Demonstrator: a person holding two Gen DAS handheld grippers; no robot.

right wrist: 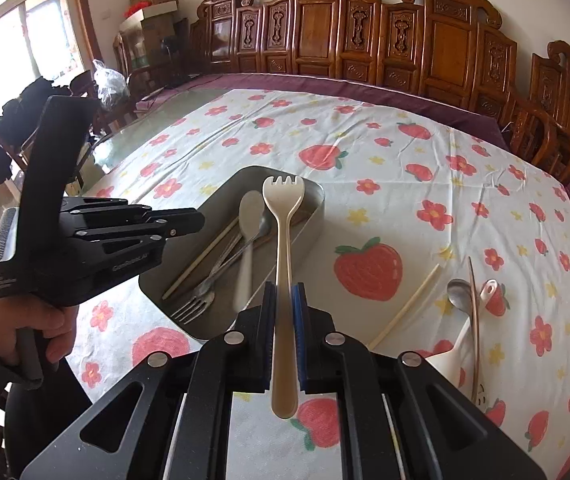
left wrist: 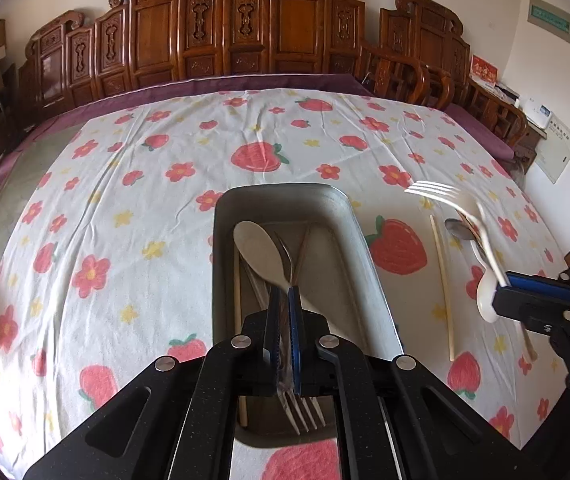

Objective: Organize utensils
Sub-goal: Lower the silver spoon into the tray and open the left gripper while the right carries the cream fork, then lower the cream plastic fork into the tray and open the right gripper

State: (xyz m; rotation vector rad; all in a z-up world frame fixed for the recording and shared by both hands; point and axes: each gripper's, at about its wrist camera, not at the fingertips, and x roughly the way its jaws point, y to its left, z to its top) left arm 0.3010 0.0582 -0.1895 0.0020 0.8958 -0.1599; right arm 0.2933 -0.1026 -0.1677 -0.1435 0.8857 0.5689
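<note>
A grey metal tray lies on the strawberry-print cloth. It holds a metal fork, a chopstick, a metal spoon and a cream spoon. My left gripper hangs shut over the tray. The cream spoon sits just beyond its tips, its handle blurred in the right wrist view, and I see nothing gripped. My right gripper is shut on the handle of a cream plastic fork, tines forward, at the tray's right side.
On the cloth right of the tray lie a single chopstick, a metal spoon, a thin brown utensil and a white spoon. Carved wooden chairs line the far edge. A hand grips the left tool.
</note>
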